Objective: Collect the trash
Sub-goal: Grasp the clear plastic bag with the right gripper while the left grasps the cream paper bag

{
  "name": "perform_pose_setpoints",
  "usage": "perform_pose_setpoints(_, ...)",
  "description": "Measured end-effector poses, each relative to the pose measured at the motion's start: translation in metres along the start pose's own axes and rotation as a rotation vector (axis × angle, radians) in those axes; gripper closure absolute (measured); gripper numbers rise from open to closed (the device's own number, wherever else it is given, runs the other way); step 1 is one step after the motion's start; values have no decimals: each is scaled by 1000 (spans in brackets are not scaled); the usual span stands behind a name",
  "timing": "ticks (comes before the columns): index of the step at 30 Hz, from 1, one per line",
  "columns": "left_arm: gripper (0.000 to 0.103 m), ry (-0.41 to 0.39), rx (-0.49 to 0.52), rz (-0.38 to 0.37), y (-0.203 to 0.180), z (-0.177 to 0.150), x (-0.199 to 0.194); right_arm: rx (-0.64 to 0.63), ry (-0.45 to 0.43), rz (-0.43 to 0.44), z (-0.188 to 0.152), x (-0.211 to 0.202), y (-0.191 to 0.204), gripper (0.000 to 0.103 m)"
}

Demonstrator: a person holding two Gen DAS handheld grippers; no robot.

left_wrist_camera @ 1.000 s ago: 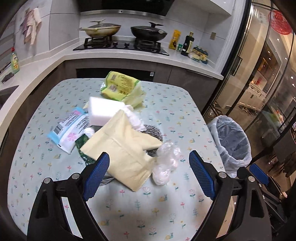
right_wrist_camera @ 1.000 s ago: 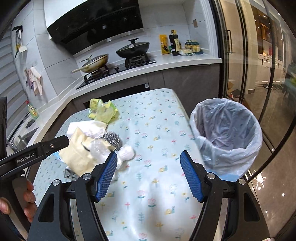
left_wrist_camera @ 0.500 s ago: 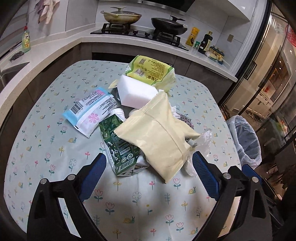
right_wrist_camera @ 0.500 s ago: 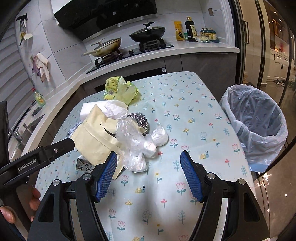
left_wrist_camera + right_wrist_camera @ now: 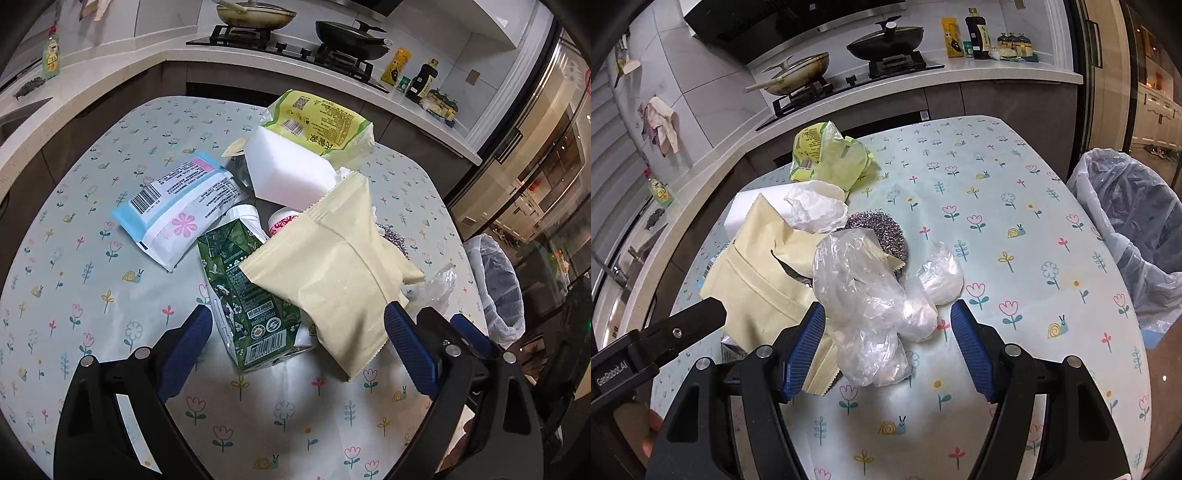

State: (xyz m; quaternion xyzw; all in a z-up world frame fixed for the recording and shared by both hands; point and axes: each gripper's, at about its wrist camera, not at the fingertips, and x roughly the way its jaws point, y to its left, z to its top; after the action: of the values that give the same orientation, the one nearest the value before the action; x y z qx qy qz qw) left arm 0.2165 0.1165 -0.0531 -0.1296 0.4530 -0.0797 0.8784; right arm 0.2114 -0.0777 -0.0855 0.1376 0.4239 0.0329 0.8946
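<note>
**Both grippers at the pile, nothing held: watch for snagged neighbours**

Trash sits heaped mid-table (image 5: 997, 177) on the flowered cloth. Bin with clear liner (image 5: 1134, 236) stands off the table's right edge, well apart from the heap.

Right gripper (image 5: 888, 349): jaws spread wide, empty, straddling the crumpled clear plastic bag (image 5: 864, 295). Bag lies between the blue pads, touching neither as far as I can tell. Its far end rests against the steel scourer (image 5: 881, 230) and overlaps the beige pouch (image 5: 764, 273).

Left gripper (image 5: 297, 354): jaws also wide apart, empty. The green carton (image 5: 247, 291) and the beige pouch's lower corner lie between them. The pouch leans on top of the carton.

Risks, as I judge them:
- Clear bag is thin and slack. A shallow pinch may catch only a fold, and it could slide out on the way to the bin.
- Bag's film may drag the scourer or the small white bundle (image 5: 940, 277) along, then shed them on the floor short of the bin.
- Left jaws closing here could take pouch and carton together; the grip would be uneven and one may drop.
- Lifting the carton tips the pouch, and possibly the white foam block (image 5: 288, 173) behind it.
- Grippers work close together; the left one's body shows at the right view's edge. Collision is possible if both close in at once.
</note>
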Motion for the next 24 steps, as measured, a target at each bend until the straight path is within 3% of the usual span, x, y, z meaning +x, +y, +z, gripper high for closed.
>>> perform_pose_setpoints(5, 13, 14, -4, -14, -2, 3, 10, 40, 14, 3, 0, 13, -9, 36)
perform_pose_setpoints(11, 17, 7, 12, -30, -14, 3, 15, 77, 8, 16, -1, 13, -23, 68)
perform_pose_setpoints(14, 35, 3, 41, -36, -24, 1, 16, 87, -6, 17, -2, 8, -30, 74)
perform_pose_setpoints(16, 56, 10, 64, -42, -31, 0, 17, 90, -12, 17, -3, 4, -34, 76)
perform_pose_setpoints(19, 77, 4, 96, -45, -39, -2, 16, 97, -23, 18, -5, -2, -40, 80)
perform_pose_setpoints(24, 90, -24, 143, -64, -54, -8, 6, 115, -51, 13, -8, -18, -52, 81)
